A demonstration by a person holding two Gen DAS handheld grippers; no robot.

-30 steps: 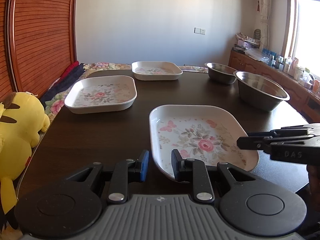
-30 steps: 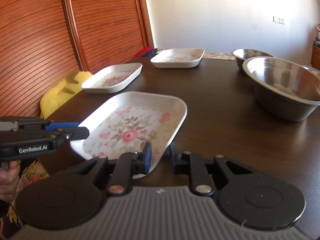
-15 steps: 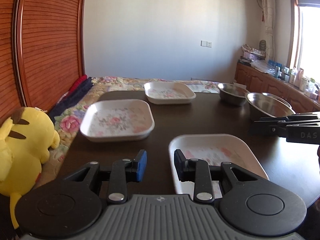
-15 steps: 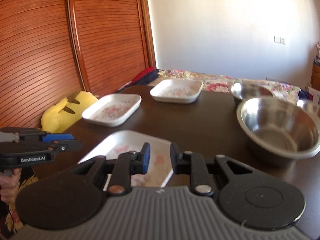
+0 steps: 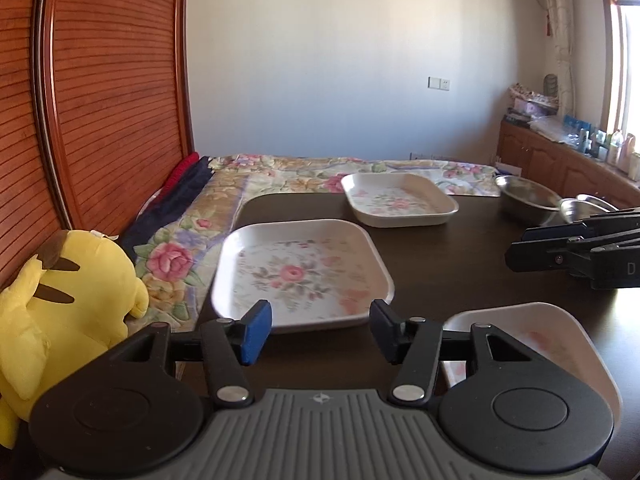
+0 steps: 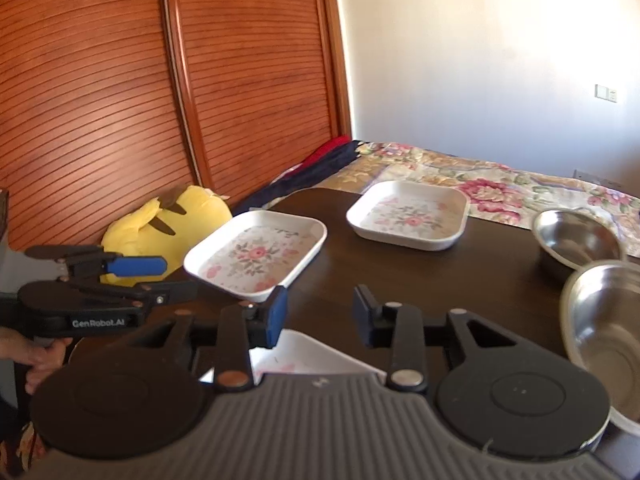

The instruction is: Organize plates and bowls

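Three white square floral plates lie on the dark table (image 5: 460, 248). The near plate (image 5: 536, 336) shows at the lower right of the left wrist view and lies partly under the right gripper, near plate (image 6: 308, 356). The middle plate (image 5: 300, 272) (image 6: 256, 256) sits just beyond my left gripper (image 5: 320, 332) (image 6: 160, 280). The far plate (image 5: 400, 200) (image 6: 412, 216) is at the table's back edge. A small steel bowl (image 5: 524, 196) (image 6: 576, 240) and a larger steel bowl (image 6: 608, 332) stand on the right. My right gripper (image 6: 320, 316) (image 5: 516, 252) hovers over the table. Both grippers' jaws are opening, with nothing between them.
A yellow plush toy (image 5: 60, 300) (image 6: 168, 224) sits off the table's left edge, beside a floral bedspread (image 5: 320, 168). Wooden slatted doors (image 6: 120, 100) stand on the left. A cluttered wooden cabinet (image 5: 560, 156) runs along the right wall. A hand (image 6: 36, 360) grips the left gripper's handle.
Both grippers have drawn back and upward from the near plate, which has slid to the bottom of both views. Their jaws have widened. The middle plate has come in front of the left gripper.
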